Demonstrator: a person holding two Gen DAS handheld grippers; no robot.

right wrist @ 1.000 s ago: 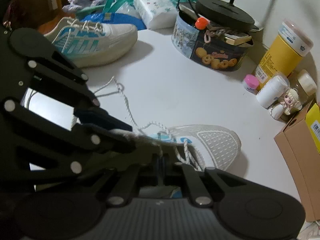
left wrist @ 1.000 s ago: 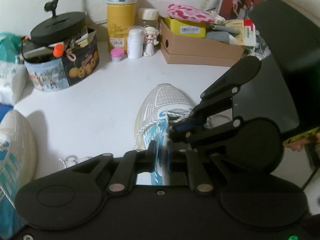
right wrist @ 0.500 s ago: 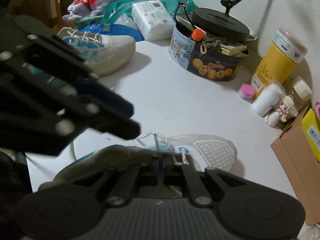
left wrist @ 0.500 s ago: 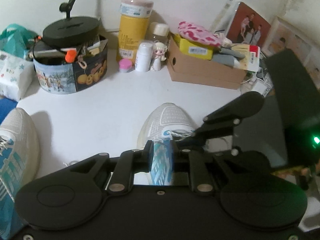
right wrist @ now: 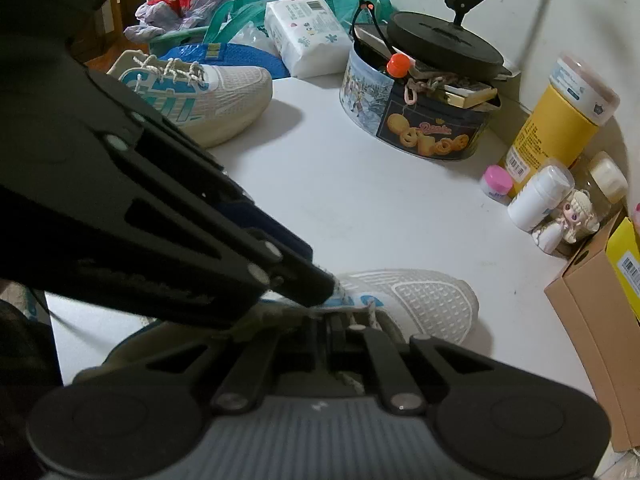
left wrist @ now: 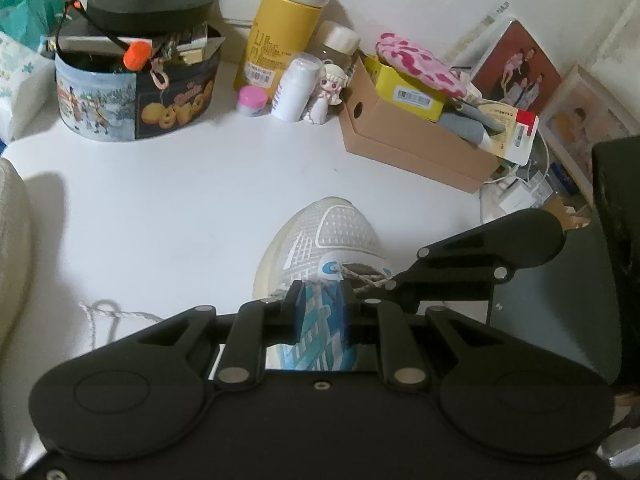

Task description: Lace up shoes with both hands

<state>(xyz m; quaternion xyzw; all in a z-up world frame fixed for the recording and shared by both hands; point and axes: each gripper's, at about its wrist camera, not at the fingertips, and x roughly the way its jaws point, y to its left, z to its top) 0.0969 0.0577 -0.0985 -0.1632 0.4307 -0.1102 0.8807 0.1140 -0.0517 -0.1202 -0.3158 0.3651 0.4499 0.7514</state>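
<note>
- The shoe (left wrist: 332,240) is lying at lower centre on the white table (left wrist: 168,208), sliding lower in the left wrist view than a second ago; threading looks unfinished.
- The right gripper (right wrist: 338,330) is pinching the lace (right wrist: 372,312), jaws nearly together.
- The left gripper (left wrist: 320,308) is standing narrow over the shoe's blue side; whether it is gripping, I cannot tell.

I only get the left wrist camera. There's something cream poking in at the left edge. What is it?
Observer: That's a second shoe, white with blue stripes like the one in front of you.
Operator: Is it laced up already?
Observer: Yes, its laces criss-cross all the way up the front.
Operator: What's behind it?
Observer: A blue bag sits right behind it.
</note>
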